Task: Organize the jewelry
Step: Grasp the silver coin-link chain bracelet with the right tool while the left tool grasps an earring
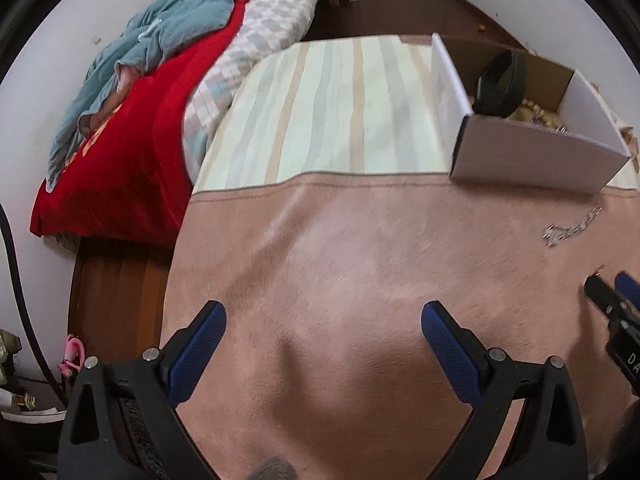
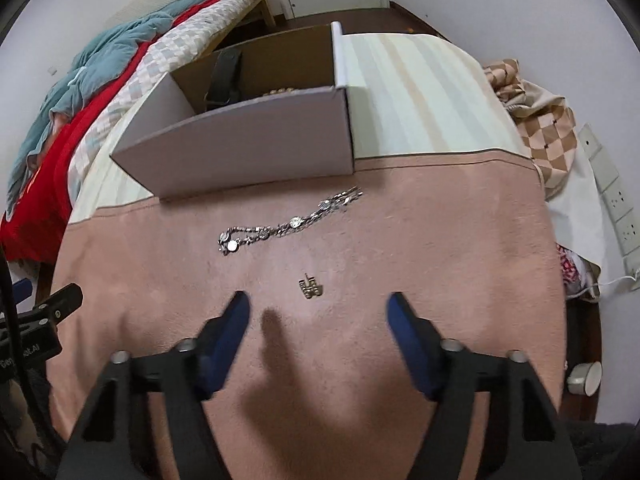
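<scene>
Soft, even indoor light falls from above and behind, throwing blurred grey shadows of the right tongs (image 2: 318, 312) across the pink surface (image 2: 440, 240) just ahead of them. Fisheye distortion bows the bed (image 1: 132, 128) and walls, with black vignetting in the corners. The left wrist view is smeared by motion blur, softening the white box (image 1: 536, 156); the silver chain (image 2: 288, 222) glints sharply.

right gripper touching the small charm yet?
Apart. The right wrist view shows the right gripper open, with bare pink cloth between both fingertips and the charm, which lies just ahead of them.
</scene>
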A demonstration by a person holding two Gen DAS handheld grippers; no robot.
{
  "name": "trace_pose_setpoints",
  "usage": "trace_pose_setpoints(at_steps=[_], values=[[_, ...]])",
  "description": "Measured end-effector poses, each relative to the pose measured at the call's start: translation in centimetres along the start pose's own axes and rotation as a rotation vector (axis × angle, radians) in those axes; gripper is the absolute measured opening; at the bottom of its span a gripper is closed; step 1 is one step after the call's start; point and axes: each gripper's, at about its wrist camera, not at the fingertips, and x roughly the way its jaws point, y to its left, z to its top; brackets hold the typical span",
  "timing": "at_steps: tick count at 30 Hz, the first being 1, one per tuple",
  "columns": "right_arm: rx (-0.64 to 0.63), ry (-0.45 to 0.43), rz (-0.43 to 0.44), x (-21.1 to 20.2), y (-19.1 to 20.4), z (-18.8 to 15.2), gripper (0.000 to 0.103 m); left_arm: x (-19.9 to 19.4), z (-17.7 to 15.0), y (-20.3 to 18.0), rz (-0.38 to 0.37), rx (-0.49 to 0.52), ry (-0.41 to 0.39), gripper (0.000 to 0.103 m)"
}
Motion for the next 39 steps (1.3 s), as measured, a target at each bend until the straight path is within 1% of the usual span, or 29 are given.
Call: trace_pose_setpoints(at_steps=[1, 2, 3, 4, 5, 6, 9, 12, 15, 17, 20, 21, 24, 26, 27, 28, 30, 31, 32, 33, 34, 35, 37, 39], values=[[-0.021, -0.026, -0.001, 0.0, 0.4, -0.1, 0.059, 0.3, 0.0, 0.1, 0.001, 0.003, 0.003, 0.1], [-0.031, -0.031, 0.002, 0.2, 0.6, -0.3, 0.049, 0.5, 0.0, 0.1, 0.003, 0.004, 0.005, 0.1], [-0.048, -0.04, -0.015, 0.3, 1.1, -0.3, 0.047, 0.6, 0.0, 0.2, 0.004, 0.005, 0.005, 0.1], [-0.063, -0.045, -0.019, 0.5, 1.4, -0.2, 0.035, 0.6, 0.1, 0.2, 0.003, 0.006, 0.005, 0.1], [-0.072, -0.05, -0.023, 0.6, 1.6, -0.1, 0.017, 0.7, 0.2, 0.1, 0.004, 0.009, 0.004, 0.1], [-0.08, -0.054, -0.036, 0.7, 1.8, -0.1, 0.01, 0.7, 0.3, -0.1, 0.005, 0.012, 0.001, 0.1], [-0.064, -0.056, -0.025, 0.4, 1.3, 0.0, 0.009, 0.3, 0.8, -0.9, 0.004, 0.036, -0.026, 0.1], [-0.013, -0.06, -0.008, -0.5, -0.3, 0.3, 0.009, -0.8, 1.4, -2.8, -0.017, 0.092, -0.081, 0.1], [0.039, -0.076, -0.004, -2.0, -2.5, 0.8, 0.009, -1.6, 2.1, -5.9, -0.071, 0.172, -0.129, 0.1], [0.069, -0.086, -0.005, -2.8, -3.8, 1.0, 0.009, -1.6, 2.6, -7.6, -0.112, 0.21, -0.129, 0.1], [0.108, -0.096, -0.009, -3.6, -5.6, 1.1, 0.009, -0.7, 3.3, -10.9, -0.196, 0.272, -0.103, 0.099], [0.118, -0.097, -0.011, -3.8, -6.1, 1.1, 0.009, -0.5, 3.5, -11.9, -0.213, 0.294, -0.095, 0.099], [0.146, -0.095, -0.012, -3.9, -7.4, 0.8, 0.009, 0.1, 3.5, -14.2, -0.233, 0.352, -0.083, 0.099], [0.164, -0.092, -0.007, -3.9, -8.2, 0.7, 0.009, 0.1, 3.5, -15.2, -0.246, 0.371, -0.074, 0.099], [0.171, -0.092, -0.006, -3.9, -8.5, 0.7, 0.009, 0.2, 3.4, -15.5, -0.253, 0.377, -0.071, 0.097], [0.177, -0.093, -0.006, -3.8, -8.7, 0.7, 0.009, 0.2, 3.4, -15.9, -0.262, 0.383, -0.07, 0.089], [0.187, -0.092, -0.002, -3.8, -9.1, 0.8, 0.009, -0.1, 3.3, -16.2, -0.291, 0.387, -0.078, 0.079], [0.192, -0.094, -0.001, -3.8, -9.2, 0.8, 0.009, -0.2, 3.3, -16.3, -0.324, 0.389, -0.079, 0.064], [0.196, -0.095, 0.0, -3.8, -9.2, 0.8, 0.009, -0.4, 3.5, -16.3, -0.372, 0.389, -0.07, 0.042], [0.2, -0.096, 0.003, -3.8, -9.3, 0.8, 0.009, -0.5, 3.6, -16.3, -0.409, 0.386, -0.059, 0.031], [0.204, -0.097, 0.006, -3.8, -9.4, 0.8, 0.009, -0.7, 3.8, -16.3, -0.4, 0.393, -0.059, 0.013], [0.204, -0.097, 0.008, -3.8, -9.4, 0.8, 0.009, -0.9, 3.8, -16.4, -0.408, 0.4, -0.054, 0.006], [0.205, -0.101, 0.011, -3.9, -9.3, 0.9, 0.009, -0.9, 3.9, -16.3, -0.42, 0.386, -0.044, 0.006], [0.204, -0.105, 0.018, -4.1, -9.1, 0.9, 0.009, -1.1, 4.0, -15.5, -0.457, 0.36, -0.03, 0.002]])
